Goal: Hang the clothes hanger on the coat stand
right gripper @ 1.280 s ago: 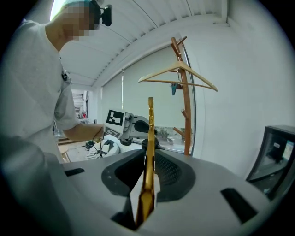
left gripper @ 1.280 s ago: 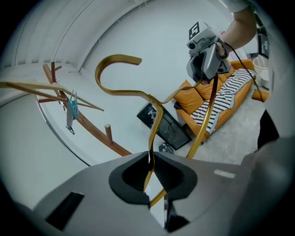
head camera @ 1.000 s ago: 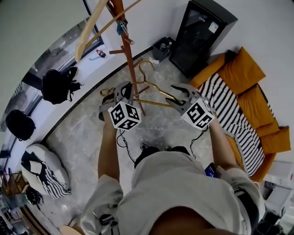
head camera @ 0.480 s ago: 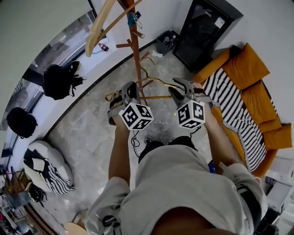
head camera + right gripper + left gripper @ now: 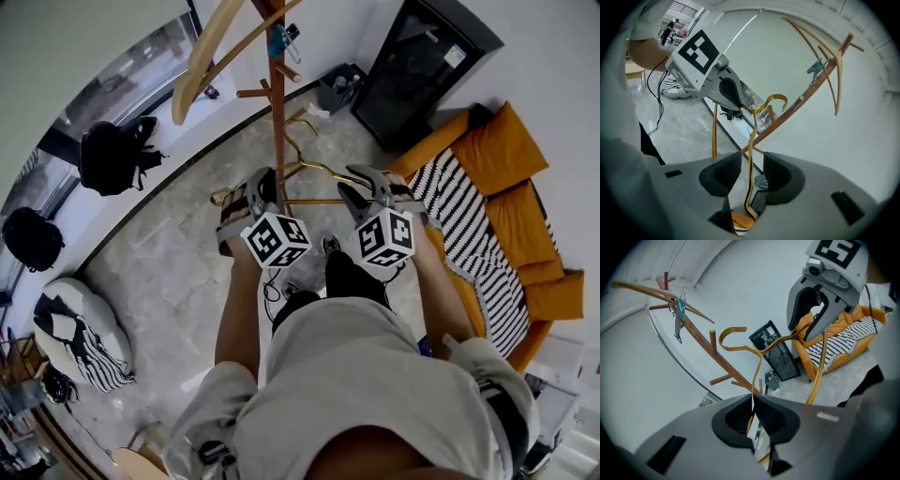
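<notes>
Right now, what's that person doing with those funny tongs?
A person is holding a gold wire hanger with two tongs, one in each hand. The left tongs are shut on one side of it. The right tongs are open with the wire of the other side between them, and they have just been closing. The hanger's hook is up near the wooden coat stand but isn't on a peg yet.

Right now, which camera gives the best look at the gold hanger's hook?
The left gripper view: the hook stands whole and large against the pale wall. The right gripper view shows it whole too, but smaller. In the head view it is tiny, seen from above, right beside the pole of the coat stand.
</notes>
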The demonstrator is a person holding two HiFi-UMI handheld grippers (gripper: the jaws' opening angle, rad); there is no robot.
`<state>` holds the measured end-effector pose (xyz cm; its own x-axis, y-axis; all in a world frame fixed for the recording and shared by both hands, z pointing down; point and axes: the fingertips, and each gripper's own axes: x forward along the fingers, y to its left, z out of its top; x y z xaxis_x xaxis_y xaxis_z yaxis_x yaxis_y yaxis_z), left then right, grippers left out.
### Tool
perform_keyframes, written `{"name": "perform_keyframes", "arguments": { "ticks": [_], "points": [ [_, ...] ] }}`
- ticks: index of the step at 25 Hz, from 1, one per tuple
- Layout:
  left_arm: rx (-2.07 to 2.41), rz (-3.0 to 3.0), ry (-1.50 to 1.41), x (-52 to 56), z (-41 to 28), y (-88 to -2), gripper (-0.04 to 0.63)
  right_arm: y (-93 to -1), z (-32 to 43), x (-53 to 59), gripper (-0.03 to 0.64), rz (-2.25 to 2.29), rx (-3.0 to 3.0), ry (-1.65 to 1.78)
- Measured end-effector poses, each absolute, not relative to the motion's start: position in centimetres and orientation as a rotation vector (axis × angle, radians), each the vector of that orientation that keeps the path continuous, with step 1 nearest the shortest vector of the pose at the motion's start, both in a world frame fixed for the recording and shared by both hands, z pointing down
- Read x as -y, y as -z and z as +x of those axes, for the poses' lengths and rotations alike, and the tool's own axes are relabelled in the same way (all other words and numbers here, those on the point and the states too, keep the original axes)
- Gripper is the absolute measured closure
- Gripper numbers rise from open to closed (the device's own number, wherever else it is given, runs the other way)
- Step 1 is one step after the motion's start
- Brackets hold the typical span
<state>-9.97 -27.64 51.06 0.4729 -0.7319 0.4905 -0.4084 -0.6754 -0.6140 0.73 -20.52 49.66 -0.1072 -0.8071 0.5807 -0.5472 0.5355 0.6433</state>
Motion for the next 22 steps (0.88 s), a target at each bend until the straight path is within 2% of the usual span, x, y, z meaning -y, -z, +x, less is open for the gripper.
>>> {"name": "perform_keyframes", "arguments": {
  "ticks": [2, 6, 22],
  "points": [
    [-0.97, -2.304, 1.07, 28.3, -9.3, -50.9, 0.566, -49.6, 1.4, 21.6, 0.494, 1.114, 1.799, 0.344],
    [-1.037, -2.289, 1.087, 29.6, -8.3, -50.0, 0.566, -49.1, 3.0, 24.1, 0.584, 1.077, 1.831, 0.403],
    [-1.3, -2.124, 1.084, 29.7, -9.0, -47.1, 0.568, -47.6, 3.1, 27.5, 0.6, 0.918, 1.944, 0.661]
  ]
}}
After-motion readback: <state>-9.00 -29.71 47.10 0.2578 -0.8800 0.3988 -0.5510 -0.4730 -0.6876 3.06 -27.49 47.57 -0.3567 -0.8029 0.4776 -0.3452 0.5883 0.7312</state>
